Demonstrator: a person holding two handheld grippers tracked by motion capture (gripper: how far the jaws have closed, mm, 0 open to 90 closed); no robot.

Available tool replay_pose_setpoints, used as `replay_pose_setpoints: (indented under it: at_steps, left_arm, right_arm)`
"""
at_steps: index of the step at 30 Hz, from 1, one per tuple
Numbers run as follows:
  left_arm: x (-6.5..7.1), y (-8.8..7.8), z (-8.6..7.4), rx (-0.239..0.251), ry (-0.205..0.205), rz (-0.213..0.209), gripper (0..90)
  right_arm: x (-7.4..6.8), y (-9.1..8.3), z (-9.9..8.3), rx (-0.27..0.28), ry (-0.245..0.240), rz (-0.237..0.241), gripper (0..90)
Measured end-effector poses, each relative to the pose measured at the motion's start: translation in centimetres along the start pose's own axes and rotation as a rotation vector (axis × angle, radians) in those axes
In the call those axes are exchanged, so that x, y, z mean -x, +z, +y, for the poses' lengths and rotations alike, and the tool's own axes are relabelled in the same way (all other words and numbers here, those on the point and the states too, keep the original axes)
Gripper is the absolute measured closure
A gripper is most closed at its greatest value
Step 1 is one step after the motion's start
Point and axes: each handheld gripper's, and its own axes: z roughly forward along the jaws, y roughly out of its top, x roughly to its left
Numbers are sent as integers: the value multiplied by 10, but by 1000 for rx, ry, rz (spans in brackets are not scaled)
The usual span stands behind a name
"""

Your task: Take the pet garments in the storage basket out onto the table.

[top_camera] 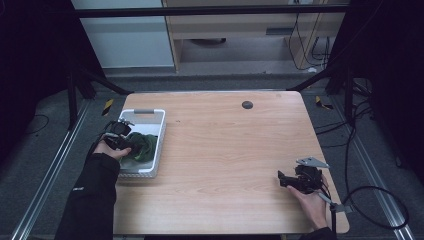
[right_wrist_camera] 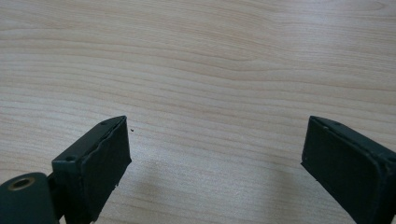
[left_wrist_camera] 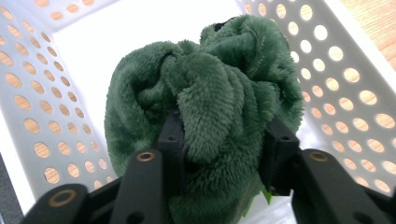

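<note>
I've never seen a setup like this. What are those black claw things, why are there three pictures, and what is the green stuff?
A person sits at a wooden table, holding a hand-operated two-jaw gripper in each hand. The high view looks down from above. The other two pictures come from small cameras riding on the grippers, looking along their jaws. The left gripper reaches into a white perforated basket and pinches a crumpled green fleece cloth. The right gripper hangs over bare wood, jaws wide apart, holding nothing.
</note>
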Motion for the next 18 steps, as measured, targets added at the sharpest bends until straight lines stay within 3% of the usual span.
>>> replay_pose_setpoints:
  at_steps: [7, 18]
  left_arm:
    - [0, -3, -1, 4, 7, -8, 678]
    - [-2, -14, 1, -1, 22, -11, 709]
  right_arm:
    - [0, 0, 0, -1, -1, 0, 79]
    - [0, 0, 0, 1, 4, 0, 79]
